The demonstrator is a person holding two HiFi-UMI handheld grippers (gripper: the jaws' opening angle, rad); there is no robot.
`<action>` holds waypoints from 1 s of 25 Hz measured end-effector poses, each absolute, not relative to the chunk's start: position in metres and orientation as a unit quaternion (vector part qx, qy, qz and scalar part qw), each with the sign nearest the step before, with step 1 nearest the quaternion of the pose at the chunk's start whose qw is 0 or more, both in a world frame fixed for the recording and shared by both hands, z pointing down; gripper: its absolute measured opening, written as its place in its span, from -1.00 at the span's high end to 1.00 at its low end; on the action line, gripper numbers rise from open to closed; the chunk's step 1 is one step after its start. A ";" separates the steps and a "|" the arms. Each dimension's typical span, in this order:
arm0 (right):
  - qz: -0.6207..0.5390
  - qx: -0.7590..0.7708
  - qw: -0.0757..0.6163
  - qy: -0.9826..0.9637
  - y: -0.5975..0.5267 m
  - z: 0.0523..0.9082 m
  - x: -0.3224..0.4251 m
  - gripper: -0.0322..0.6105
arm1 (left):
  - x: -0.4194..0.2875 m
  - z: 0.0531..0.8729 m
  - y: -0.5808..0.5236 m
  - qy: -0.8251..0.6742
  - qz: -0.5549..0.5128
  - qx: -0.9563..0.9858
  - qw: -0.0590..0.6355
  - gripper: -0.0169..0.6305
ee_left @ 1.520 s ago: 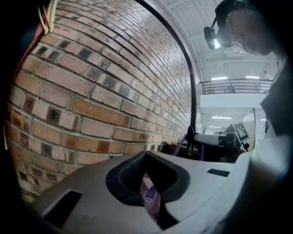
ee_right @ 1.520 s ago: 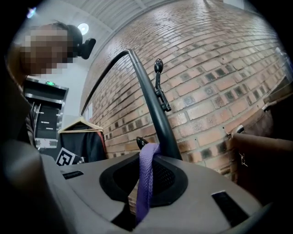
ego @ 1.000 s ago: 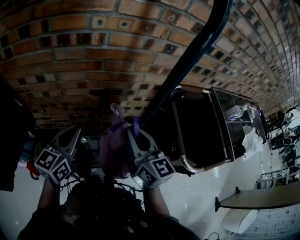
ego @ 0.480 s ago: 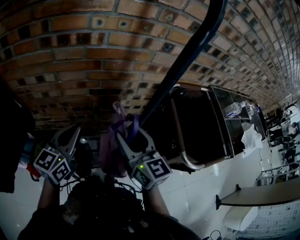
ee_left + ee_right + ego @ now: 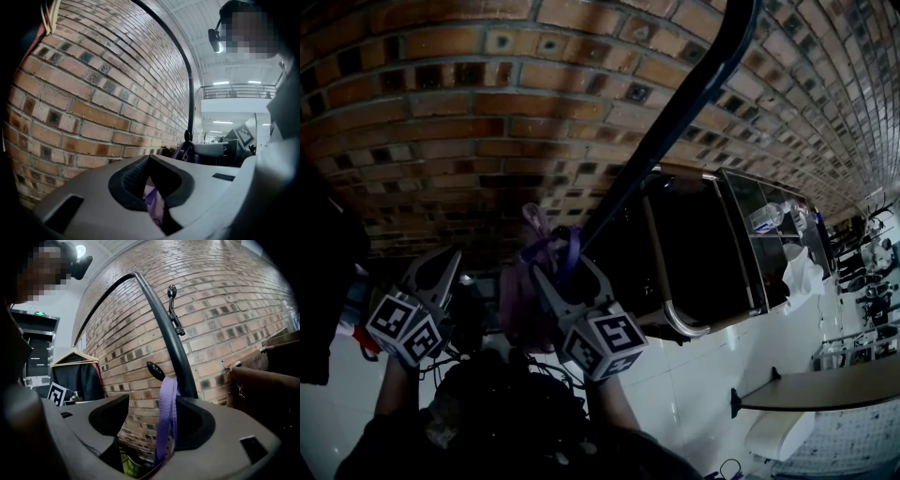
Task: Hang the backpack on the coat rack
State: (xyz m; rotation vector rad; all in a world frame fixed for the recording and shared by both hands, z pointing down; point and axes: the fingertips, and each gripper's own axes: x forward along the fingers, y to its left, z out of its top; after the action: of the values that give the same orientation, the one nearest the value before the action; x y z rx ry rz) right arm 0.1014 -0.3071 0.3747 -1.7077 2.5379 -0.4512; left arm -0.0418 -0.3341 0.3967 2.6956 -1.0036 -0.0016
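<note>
1. The left gripper (image 5: 450, 259) was held clenched, its tips met and nothing seen nipped between them. It stood apart from the backpack, at that bag's 9 o'clock in the head view. A dark garment (image 5: 323, 253) hung at the gripper's own 9 o'clock.
2. The backpack (image 5: 517, 305), purple, was found between the two grippers, low against the brick wall (image 5: 441, 103), with its body hanging toward 6 o'clock.
3. The right gripper (image 5: 570, 268) was seen released. Its jaws were spread wide, and the purple strap (image 5: 168, 413) ran up through the gap, laid against the pad at 3 o'clock but not pinched.
4. In the right gripper view the strap's long axis was set from 6 to 12 o'clock. Its top appeared draped over the black peg (image 5: 155, 371) at the jaws' 12 o'clock, just beside the pole of the coat rack (image 5: 173, 343).
5. The hanging was judged all but done. The right gripper was the nearer one, and the coming move was thought to turn on that line. A retreat toward 6 o'clock, along the strap, would be needed so that the loop was not dragged off the peg.
</note>
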 end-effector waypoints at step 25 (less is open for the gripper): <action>-0.038 -0.636 0.129 0.760 -0.256 0.320 0.167 0.86 | -0.019 0.377 -0.315 -0.296 -0.012 0.947 0.126 0.91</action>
State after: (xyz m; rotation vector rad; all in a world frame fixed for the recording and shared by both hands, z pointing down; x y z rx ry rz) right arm 0.1670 -0.2562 0.3200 -1.8489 2.2083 -0.1114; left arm -0.0195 -0.3154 0.3767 2.7562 -0.8633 -0.0361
